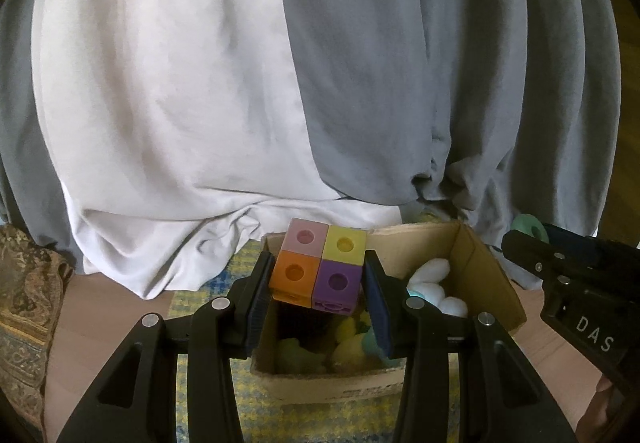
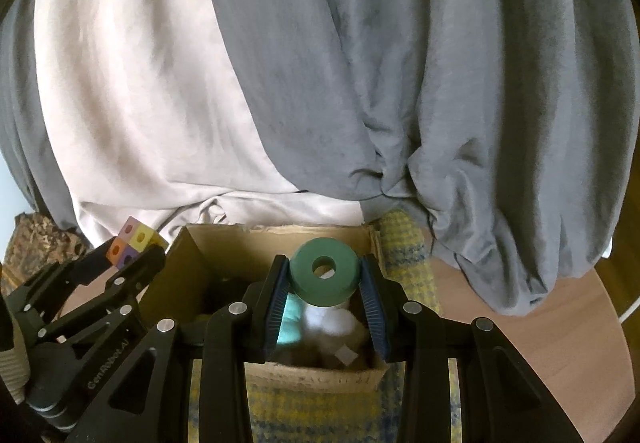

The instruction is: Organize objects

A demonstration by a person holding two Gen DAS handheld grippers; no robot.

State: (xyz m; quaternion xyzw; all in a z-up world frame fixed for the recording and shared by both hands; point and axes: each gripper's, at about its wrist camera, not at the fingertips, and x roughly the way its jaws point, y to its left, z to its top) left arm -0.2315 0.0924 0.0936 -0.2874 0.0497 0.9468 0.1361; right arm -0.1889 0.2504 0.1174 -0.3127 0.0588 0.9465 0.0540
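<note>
While both loads hang over the open box, the step in hand looks like the drop, and these lines cover how to do it well.

Landmark: cardboard box (image 2: 224, 255), open-topped, on a yellow woven mat (image 2: 412, 263) spread over the floor.
Left gripper (image 1: 318, 275): jaws closed narrow on a block of four joined cubes (image 1: 322, 263), pink, yellow, orange and purple; the pads press its two side faces.
Block position: above the box's near-left part, clear of the rim, tilted slightly.
Right gripper (image 2: 324, 283): jaws closed on a green ring (image 2: 324, 271), gripped across its outer wall, hole facing the camera.
Ring position: over the box's middle, above the contents.
Box contents: white puffs (image 1: 436, 283), yellowish soft pieces (image 1: 348, 343) and something pale blue (image 2: 290, 319); the exact kinds are hard to tell.
Advice, block: lower it inside the walls before opening, since a corner could catch the left rim.
Advice, ring: release low, so it does not roll or bounce out.
Order: one at a time, because the grippers are near each other.
Risk: the light box may shift if nudged.
</note>
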